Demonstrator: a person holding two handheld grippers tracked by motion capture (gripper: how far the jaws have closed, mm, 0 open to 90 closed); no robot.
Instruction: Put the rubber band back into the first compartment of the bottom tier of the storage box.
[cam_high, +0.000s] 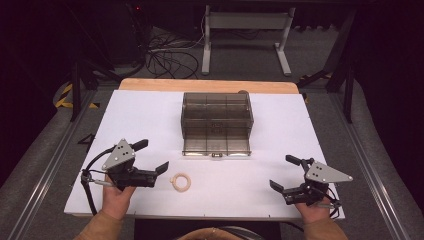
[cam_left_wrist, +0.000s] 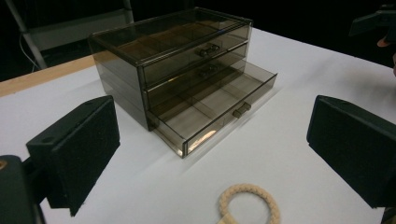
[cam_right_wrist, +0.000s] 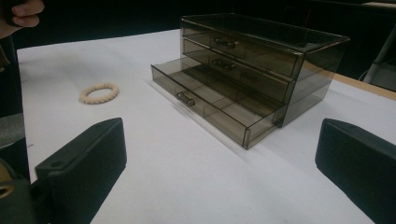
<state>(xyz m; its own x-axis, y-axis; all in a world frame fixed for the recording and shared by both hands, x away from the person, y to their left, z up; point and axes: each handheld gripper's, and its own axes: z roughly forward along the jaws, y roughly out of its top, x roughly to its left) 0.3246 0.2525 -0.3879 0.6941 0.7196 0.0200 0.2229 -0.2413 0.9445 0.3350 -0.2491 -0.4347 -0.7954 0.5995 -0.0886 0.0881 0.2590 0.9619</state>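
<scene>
A smoky clear three-drawer box (cam_high: 216, 112) stands at the middle of the white table, and its bottom drawer (cam_high: 216, 146) is pulled out toward me and holds nothing. A cream beaded bracelet (cam_high: 181, 181) lies flat on the table in front of the box, to the left. My left gripper (cam_high: 152, 156) rests just left of the bracelet, open and holding nothing. My right gripper (cam_high: 281, 172) sits open at the front right, well away from both. In the left gripper view the bracelet (cam_left_wrist: 250, 205) lies low between the jaws and the box (cam_left_wrist: 177, 60) stands beyond. The right gripper view has the open drawer (cam_right_wrist: 215, 102) ahead and the bracelet (cam_right_wrist: 98, 93) far left.
The white table sheet (cam_high: 280, 200) lies on a wooden top whose far edge (cam_high: 210, 85) shows behind the box. Bare sheet surrounds the box on every side. Beyond the table stand a metal frame (cam_high: 245, 30) and loose cables (cam_high: 170, 57) on the floor.
</scene>
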